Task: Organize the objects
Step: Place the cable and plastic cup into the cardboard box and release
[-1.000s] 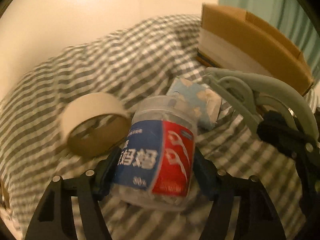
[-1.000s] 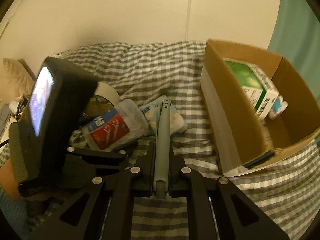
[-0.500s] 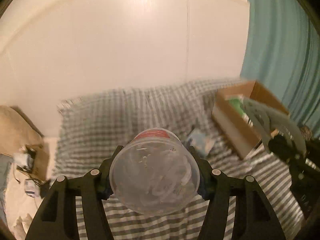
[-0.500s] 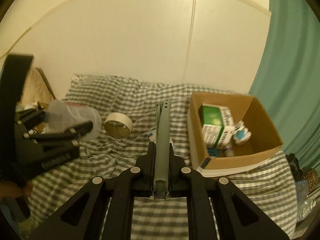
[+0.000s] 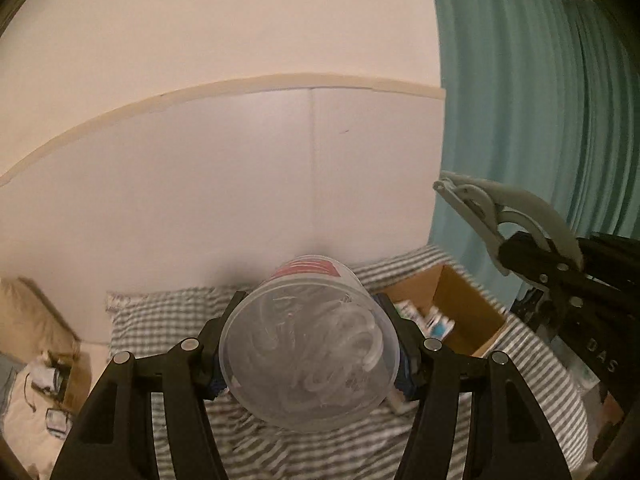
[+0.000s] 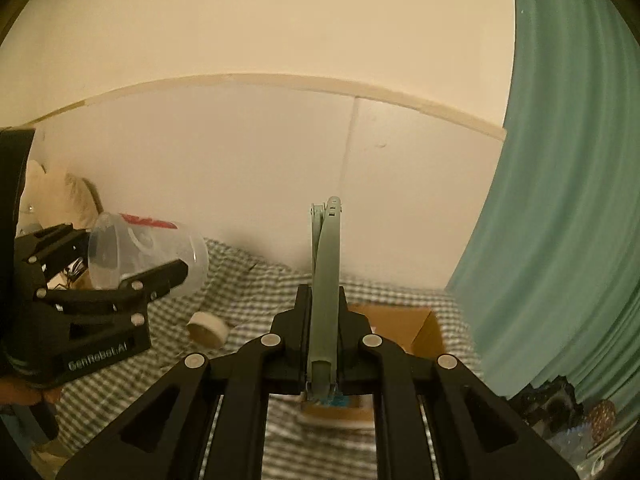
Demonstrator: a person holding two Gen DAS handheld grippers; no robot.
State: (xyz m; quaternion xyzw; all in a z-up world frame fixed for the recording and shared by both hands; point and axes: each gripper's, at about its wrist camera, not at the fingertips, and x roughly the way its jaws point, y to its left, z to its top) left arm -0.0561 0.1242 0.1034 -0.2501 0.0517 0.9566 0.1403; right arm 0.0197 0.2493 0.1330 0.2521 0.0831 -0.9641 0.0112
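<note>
Raised above the checked bed (image 5: 160, 312), the clear plastic floss-pick jar (image 5: 308, 344), light, smooth and slightly squeezable, sits clamped mid-body between the left gripper's (image 5: 310, 350) jaws, while the right gripper's (image 6: 322, 344) jaws pinch a grey-green plastic hanger (image 6: 326, 276).

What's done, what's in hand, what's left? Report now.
Done: some packages already sit in the cardboard box. In hand: the left tongs clamp the clear plastic jar in the air; the right tongs grip a grey-green hanger. Left: both of these, plus the tape roll on the checked bedcover.
</note>
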